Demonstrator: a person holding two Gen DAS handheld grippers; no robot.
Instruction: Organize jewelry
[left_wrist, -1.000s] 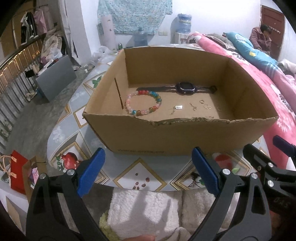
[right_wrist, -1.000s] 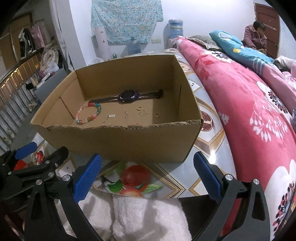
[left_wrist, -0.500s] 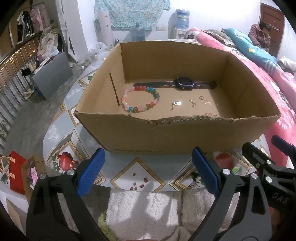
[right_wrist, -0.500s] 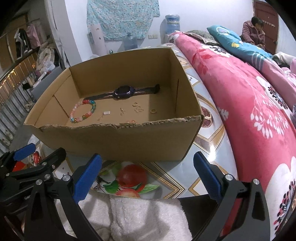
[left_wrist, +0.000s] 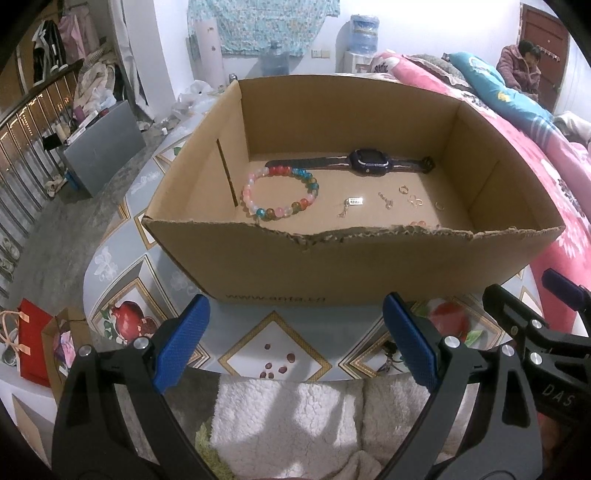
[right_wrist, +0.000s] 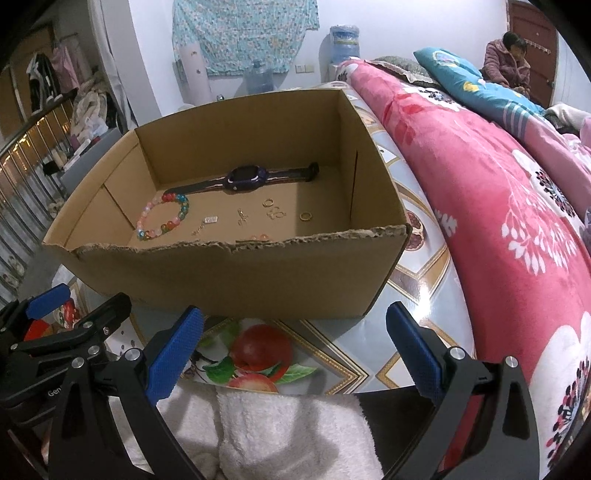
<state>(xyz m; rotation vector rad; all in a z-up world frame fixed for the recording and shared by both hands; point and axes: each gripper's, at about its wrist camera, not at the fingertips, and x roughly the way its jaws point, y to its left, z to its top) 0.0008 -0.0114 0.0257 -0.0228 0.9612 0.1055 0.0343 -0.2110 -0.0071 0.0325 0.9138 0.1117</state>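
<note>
both the left tongs (left_wrist: 291, 343) and right tongs (right_wrist: 293, 349) gape wide and empty, just short of the cardboard box (left_wrist: 332, 266) on the surface (right_wrist: 417, 291). beyond them, inside, lie a beaded bracelet (left_wrist: 279, 192), smartwatch (left_wrist: 365, 162) and small gold rings (right_wrist: 306, 216).

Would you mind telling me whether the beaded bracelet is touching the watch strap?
Cannot tell: in both wrist views the beaded bracelet meets the watch strap's end, with no clear gap or contact.

Matt corrugated cardboard box (left_wrist: 354, 266), glossy glass-like bead bracelet (left_wrist: 279, 198), shiny patterned tablecloth (right_wrist: 417, 291).
</note>
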